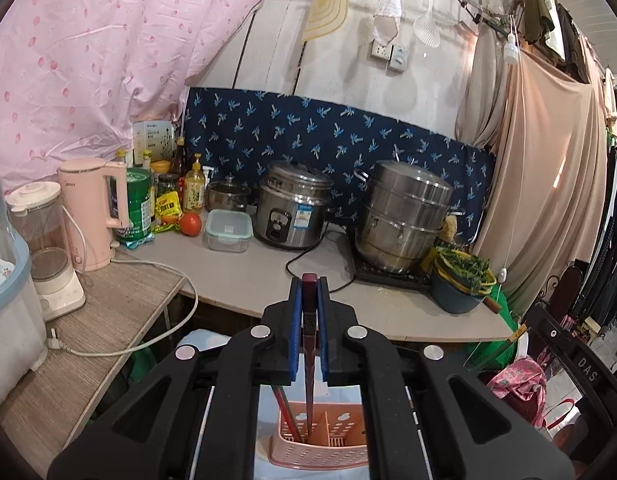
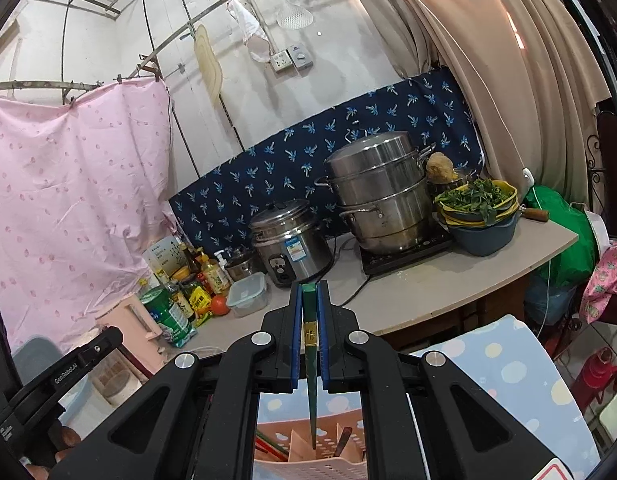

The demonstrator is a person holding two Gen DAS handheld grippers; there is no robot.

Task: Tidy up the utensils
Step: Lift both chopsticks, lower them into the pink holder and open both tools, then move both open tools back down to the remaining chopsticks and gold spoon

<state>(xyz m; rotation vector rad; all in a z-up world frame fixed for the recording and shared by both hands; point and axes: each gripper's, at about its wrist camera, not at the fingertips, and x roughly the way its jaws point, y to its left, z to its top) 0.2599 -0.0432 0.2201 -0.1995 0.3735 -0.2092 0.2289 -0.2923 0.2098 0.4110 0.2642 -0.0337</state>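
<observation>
My left gripper (image 1: pixel 309 285) is shut on a dark red chopstick (image 1: pixel 309 360), held upright with its tip down inside the pink perforated utensil basket (image 1: pixel 320 456). Another red utensil leans in the basket's left compartment. My right gripper (image 2: pixel 309 289) is shut on a green chopstick (image 2: pixel 311 384) with a gold band, its tip hanging just above the same pink basket (image 2: pixel 308 470). That basket also holds a red stick and a dark handle.
A grey counter (image 1: pixel 244 276) carries a rice cooker (image 1: pixel 290 210), a steel steamer pot (image 1: pixel 404 216), a lidded container (image 1: pixel 228 230), a tomato, bottles, a pink kettle (image 1: pixel 92 212) and a bowl of greens (image 1: pixel 462 280). A blender stands on the left. A dotted blue cloth (image 2: pixel 516 376) lies under the basket.
</observation>
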